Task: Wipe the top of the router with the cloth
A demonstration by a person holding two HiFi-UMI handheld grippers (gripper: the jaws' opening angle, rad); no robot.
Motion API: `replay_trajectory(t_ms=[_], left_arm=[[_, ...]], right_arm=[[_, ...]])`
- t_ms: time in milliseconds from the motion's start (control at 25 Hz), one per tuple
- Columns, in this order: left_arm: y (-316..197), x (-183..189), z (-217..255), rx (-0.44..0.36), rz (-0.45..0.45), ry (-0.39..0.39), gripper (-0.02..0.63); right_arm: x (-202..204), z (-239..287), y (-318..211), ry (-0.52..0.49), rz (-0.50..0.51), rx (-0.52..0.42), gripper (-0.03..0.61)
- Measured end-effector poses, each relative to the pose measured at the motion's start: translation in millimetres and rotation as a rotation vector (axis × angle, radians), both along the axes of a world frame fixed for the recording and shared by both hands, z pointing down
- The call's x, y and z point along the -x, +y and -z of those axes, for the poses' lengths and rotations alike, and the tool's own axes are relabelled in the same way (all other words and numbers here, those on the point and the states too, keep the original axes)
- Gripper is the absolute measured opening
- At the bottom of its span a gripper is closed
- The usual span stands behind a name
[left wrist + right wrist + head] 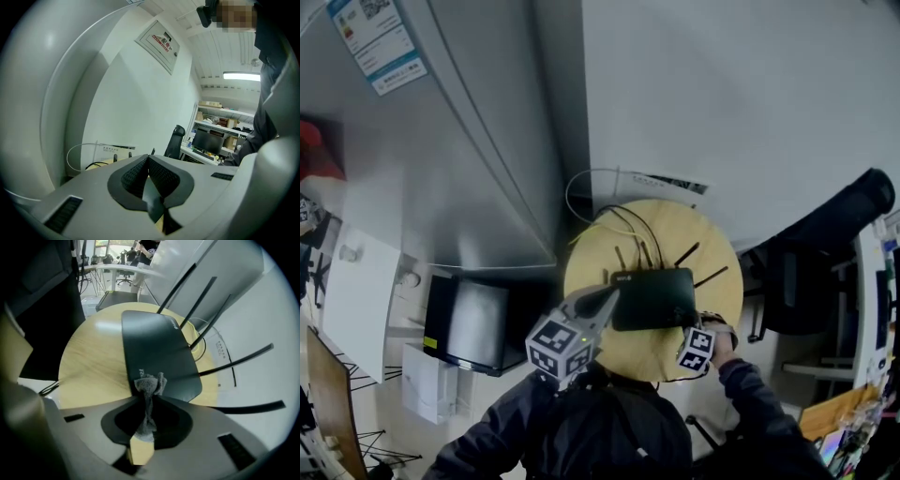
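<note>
Router [157, 352] sits flat in the middle of a round wooden table [93, 357], with its antennas [201, 291] fanned out along its far edge and cables [628, 225] trailing off behind them.

Grey cloth [150, 382] is at the router's near edge, a small bunched tuft over the dark top. Can't tell if it's actually touching yet. Right gripper [149, 397] is just short of that near edge, jaws clamped on the cloth with only the tuft poking past the tips.

Left gripper [148, 159] is at the router's left corner, pads pressed together at the tips. There's a dark sliver in the gap lower down and I can't tell what it is. It looks like it's bracing the router rather than gripping it.

Wipe looks barely started, most of the top still ahead of the cloth.

Risks:
- Little cloth sticks out, so pressing down could put the jaw tips on the plastic instead of fabric
- Router looks light. A forward stroke could shove it toward the antennas and tug the cables if the left brace slips
- Overshooting the far edge would snag the cloth on an antenna
</note>
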State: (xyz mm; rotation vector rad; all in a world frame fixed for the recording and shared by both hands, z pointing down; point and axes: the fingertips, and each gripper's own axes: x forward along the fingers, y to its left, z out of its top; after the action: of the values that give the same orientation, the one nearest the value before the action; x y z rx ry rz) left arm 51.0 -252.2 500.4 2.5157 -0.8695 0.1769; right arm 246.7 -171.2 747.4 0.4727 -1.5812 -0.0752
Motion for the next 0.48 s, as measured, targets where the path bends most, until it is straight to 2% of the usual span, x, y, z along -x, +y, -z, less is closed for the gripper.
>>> replay_trajectory(t_ms=[360,480], left_arm=[[12.9,3.4,-2.4,0.006,-0.009,-0.002,0.002],[16.9,7.3,-1.5,0.006,-0.008,-0.001,0.002]], right_arm=[[0.2,-4.4,19.8,-0.024,-0.045,0.057,0.072],[-2.5,-2.7,15.7,-0.077,-0.137,0.034,0.072]])
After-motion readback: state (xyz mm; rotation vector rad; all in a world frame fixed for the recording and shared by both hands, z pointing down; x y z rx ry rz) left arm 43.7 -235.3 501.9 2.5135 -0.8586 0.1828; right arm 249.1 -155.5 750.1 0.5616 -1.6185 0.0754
